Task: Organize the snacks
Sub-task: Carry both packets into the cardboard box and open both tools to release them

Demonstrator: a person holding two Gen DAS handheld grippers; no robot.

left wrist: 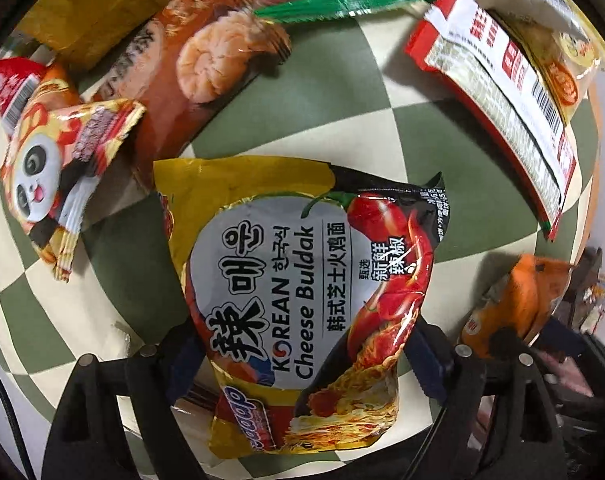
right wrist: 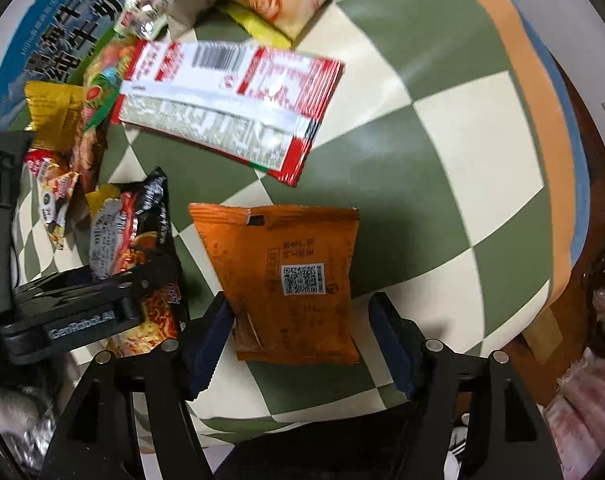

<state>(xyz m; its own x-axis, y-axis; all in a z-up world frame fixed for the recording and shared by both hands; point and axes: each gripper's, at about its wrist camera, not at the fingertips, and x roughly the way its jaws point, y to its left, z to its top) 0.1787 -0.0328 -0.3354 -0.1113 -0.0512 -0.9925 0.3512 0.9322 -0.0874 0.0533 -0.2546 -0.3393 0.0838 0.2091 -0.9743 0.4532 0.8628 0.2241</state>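
A yellow, black and red noodle packet (left wrist: 302, 304) marked "Korean Cheese Buldak" sits between the fingers of my left gripper (left wrist: 304, 360). Both pads press its crinkled sides and it hangs above the checked cloth. In the right wrist view the same packet (right wrist: 138, 248) shows at the left, clamped under the left gripper's black body (right wrist: 74, 320). An orange packet (right wrist: 290, 276) with a QR code lies flat on the cloth between the fingers of my right gripper (right wrist: 298, 340). The left pad is at its edge and a gap shows at the right pad. That orange packet (left wrist: 522, 296) also appears at the right edge of the left wrist view.
On the green and cream checked cloth (right wrist: 442, 152) lie a red and white packet (right wrist: 230, 108), a shrimp snack bag (left wrist: 206, 60), a panda packet (left wrist: 42, 160) and a yellow bag (left wrist: 102, 4). A blue carton (right wrist: 62, 32) stands at the back left. The cloth's orange border (right wrist: 542, 140) marks the table's right edge.
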